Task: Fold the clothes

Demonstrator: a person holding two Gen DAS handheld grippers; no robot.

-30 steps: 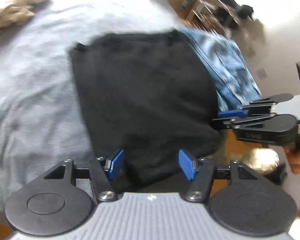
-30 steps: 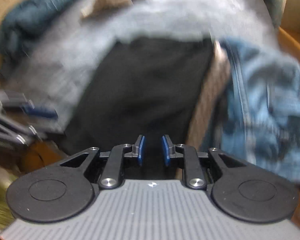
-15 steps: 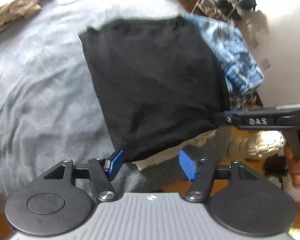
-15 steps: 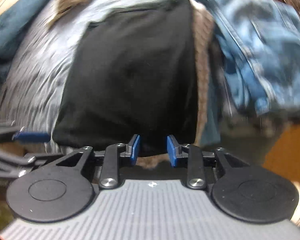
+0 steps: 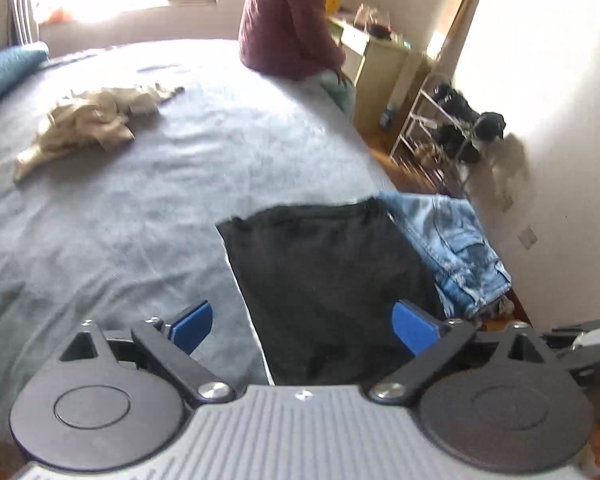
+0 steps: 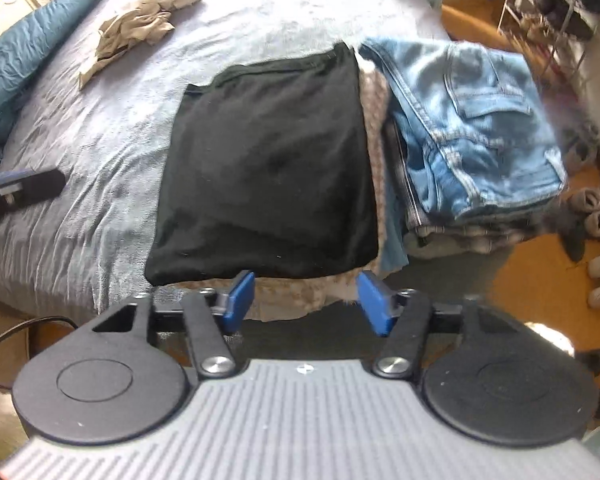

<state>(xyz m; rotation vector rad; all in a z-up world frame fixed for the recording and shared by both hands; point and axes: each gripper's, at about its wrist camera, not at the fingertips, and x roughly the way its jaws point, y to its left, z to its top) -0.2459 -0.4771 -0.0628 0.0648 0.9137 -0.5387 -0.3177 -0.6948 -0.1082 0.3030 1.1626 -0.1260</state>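
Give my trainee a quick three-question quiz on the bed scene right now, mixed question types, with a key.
1. True or false: the black garment lies folded flat on the bed, and nothing is between the pads of the left gripper or the right gripper.
2. Multiple choice: what lies directly to the right of the black garment in the right wrist view? A) a pillow B) folded jeans on a stack C) a towel
3. Fill in: the crumpled garment not yet folded is ____ in colour.

Key: 1 true, both sets of jaws are opening clear of the cloth; 2 B; 3 beige.
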